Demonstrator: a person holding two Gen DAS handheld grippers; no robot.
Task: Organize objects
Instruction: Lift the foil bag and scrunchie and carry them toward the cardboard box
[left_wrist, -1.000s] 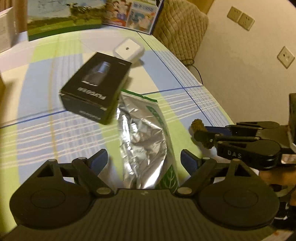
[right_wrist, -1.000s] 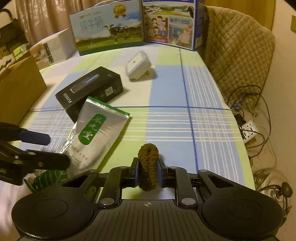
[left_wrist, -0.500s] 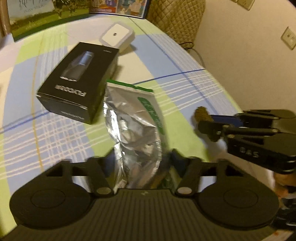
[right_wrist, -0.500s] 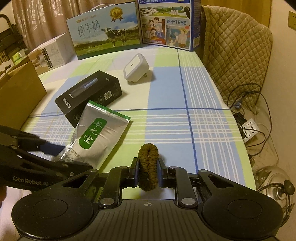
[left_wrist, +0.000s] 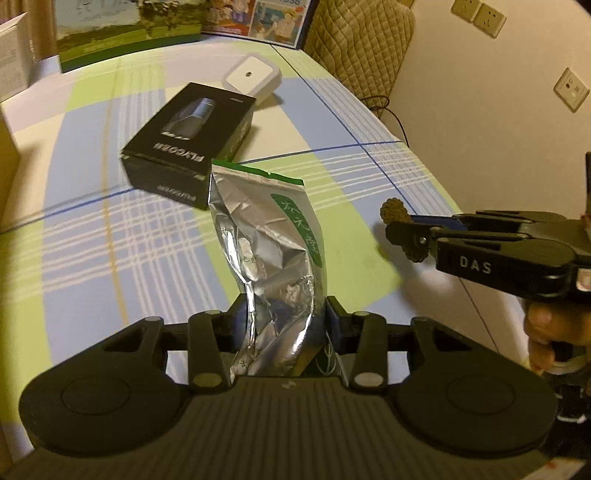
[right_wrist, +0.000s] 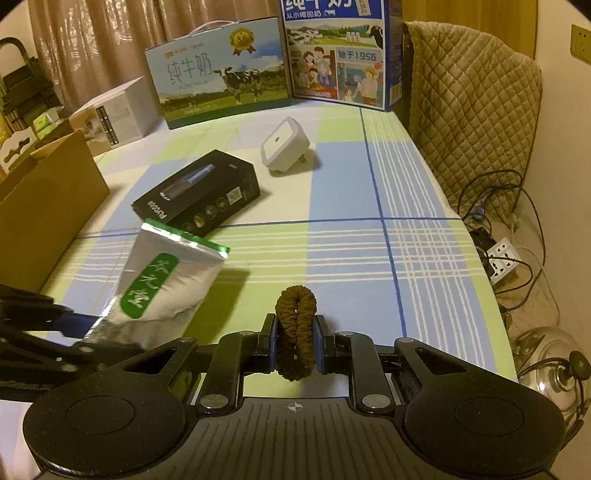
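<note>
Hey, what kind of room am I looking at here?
Probably a home dining or living room: a checked tablecloth covers the table, milk gift boxes stand at its far end, and a quilt-draped chair sits beside curtains.

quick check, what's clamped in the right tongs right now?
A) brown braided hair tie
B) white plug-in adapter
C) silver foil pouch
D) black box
A: the right tongs have their pads pressed on both sides of the brown braided hair tie, while the silver foil pouch sits in the left tongs instead.
</note>
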